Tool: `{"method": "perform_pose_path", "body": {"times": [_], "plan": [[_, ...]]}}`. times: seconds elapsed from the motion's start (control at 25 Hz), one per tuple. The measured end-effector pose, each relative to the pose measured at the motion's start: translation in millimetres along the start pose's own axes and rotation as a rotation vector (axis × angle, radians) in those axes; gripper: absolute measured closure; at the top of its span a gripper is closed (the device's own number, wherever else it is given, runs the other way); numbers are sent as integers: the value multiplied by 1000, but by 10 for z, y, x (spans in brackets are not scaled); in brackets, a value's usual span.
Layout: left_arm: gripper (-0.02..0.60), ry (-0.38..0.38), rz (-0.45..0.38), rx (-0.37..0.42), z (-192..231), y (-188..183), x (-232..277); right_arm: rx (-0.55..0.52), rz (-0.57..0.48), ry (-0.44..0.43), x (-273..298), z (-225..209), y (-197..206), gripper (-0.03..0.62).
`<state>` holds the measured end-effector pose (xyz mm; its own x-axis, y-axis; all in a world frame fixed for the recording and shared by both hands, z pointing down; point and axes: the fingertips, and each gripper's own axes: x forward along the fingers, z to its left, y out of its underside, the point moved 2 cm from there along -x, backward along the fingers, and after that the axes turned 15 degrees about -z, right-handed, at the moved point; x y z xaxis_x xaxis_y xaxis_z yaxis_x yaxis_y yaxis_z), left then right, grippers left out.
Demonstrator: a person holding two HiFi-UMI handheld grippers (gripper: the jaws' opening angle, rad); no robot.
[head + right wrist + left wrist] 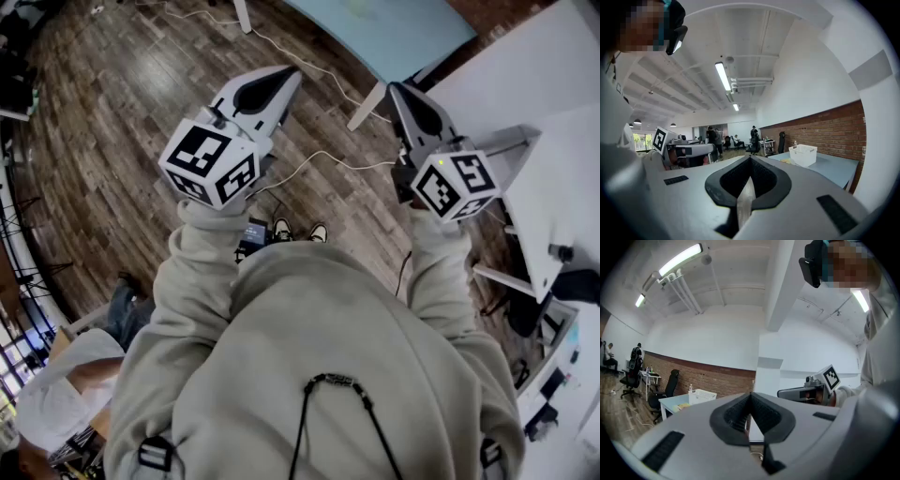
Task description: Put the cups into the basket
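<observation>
I hold both grippers up in front of my chest, level, above a wooden floor. My left gripper point(289, 77) is shut with nothing in it; in its own view the pads meet at the tip point(750, 397). My right gripper point(397, 90) is also shut and empty point(750, 160). A white basket point(803, 154) stands some way ahead on a light blue table point(834, 165). The left gripper view shows the basket point(701, 396) too. Something yellow point(683, 405) lies beside the basket. I cannot make out any cups.
The blue table's edge point(394, 33) and a white leg point(366, 105) lie ahead in the head view. White desks point(553, 178) stand to the right. A cable point(319, 159) runs across the floor. Office chairs point(665, 390) and people point(712, 138) are farther off.
</observation>
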<state>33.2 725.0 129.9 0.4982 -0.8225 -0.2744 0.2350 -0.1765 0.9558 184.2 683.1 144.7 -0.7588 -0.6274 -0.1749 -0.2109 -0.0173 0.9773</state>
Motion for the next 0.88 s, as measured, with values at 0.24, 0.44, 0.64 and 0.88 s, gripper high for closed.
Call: {"method": "perform_pose_path", "body": {"times": [0.24,0.44,0.64,0.88], "plan": [[583,-6,-8,-7,1,-47,-24,4,1,4,-36,1,-11,582],[583,-8,-13,-18,-23,-22,14,11,1,18,-98,-96,14,582],[583,4,-1,-19,-159,43,79,47,-1,16,-195,-162,40,582],[583,13,18,-16,-321,122,173,62,-10,21,-424,-285,51,582]]}}
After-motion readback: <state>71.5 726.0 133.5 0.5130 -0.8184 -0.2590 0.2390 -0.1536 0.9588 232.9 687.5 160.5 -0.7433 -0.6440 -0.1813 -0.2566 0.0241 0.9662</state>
